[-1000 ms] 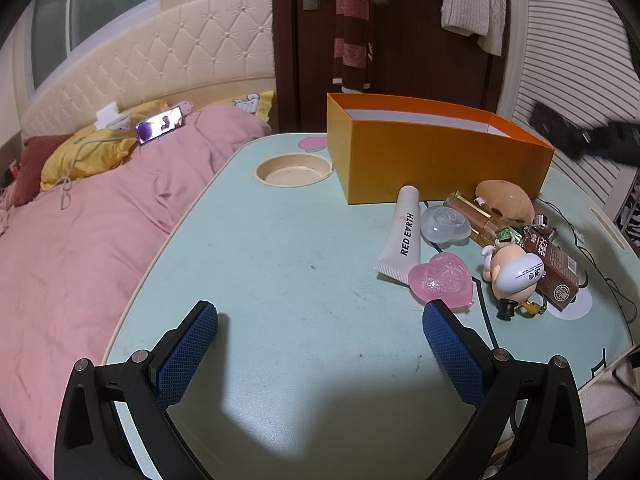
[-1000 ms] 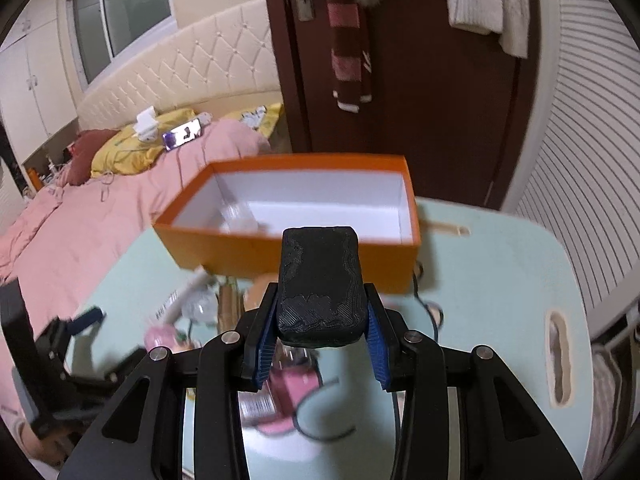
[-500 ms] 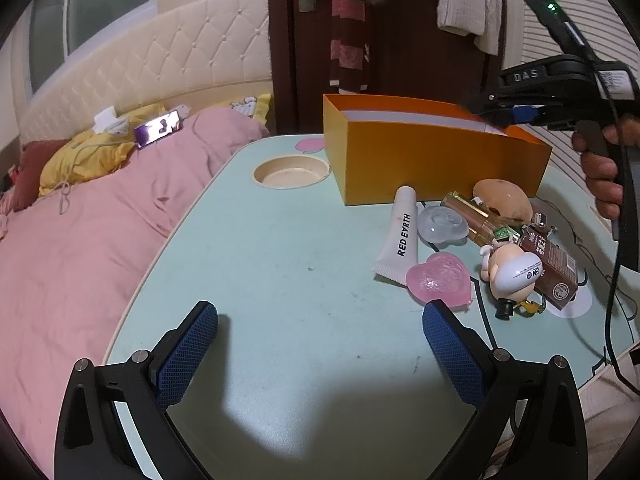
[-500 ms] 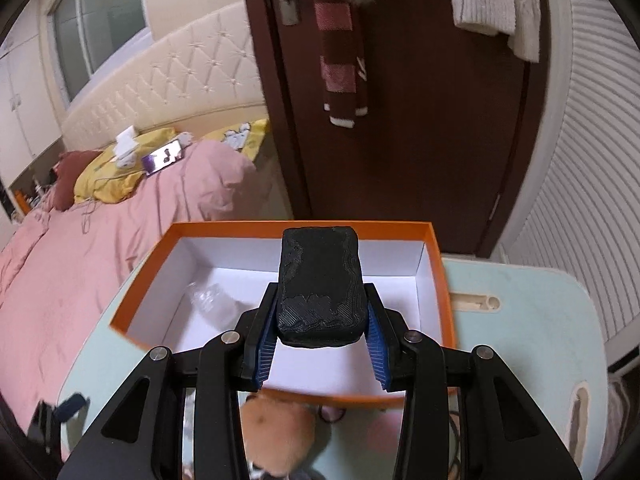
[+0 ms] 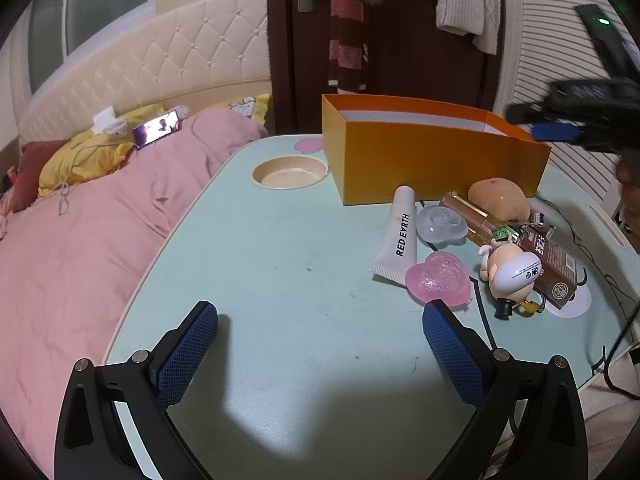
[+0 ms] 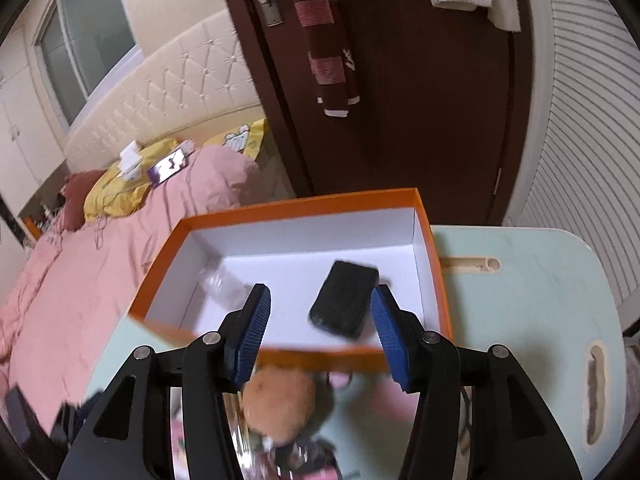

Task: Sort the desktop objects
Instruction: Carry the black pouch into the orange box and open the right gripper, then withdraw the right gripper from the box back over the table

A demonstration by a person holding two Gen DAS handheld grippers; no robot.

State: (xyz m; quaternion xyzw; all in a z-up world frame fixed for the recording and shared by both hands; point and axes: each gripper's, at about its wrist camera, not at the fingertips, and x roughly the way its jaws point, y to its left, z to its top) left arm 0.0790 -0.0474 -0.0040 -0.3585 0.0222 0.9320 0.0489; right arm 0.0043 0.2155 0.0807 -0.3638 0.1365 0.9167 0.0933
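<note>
While our right gripper (image 6: 320,328) hangs over the near wall of the orange box (image 6: 224,220), its jaws have just been opening and grip nothing; the black case (image 6: 344,306) sits loose between them, over the box's white floor. Our left gripper (image 5: 320,344) stands wide apart over the tabletop's (image 5: 280,248) near edge, empty. The white tube (image 5: 398,240), pink heart (image 5: 438,278) and figurine (image 5: 512,274) lie toward its right edge.

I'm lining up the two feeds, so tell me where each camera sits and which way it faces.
Left wrist: low over the near table edge, looking across it at the clutter and orange box; left gripper open, empty.
Right wrist: above the box, looking down in; right gripper just opened, black case dropping free.
Shared: box, table, bed.
</note>
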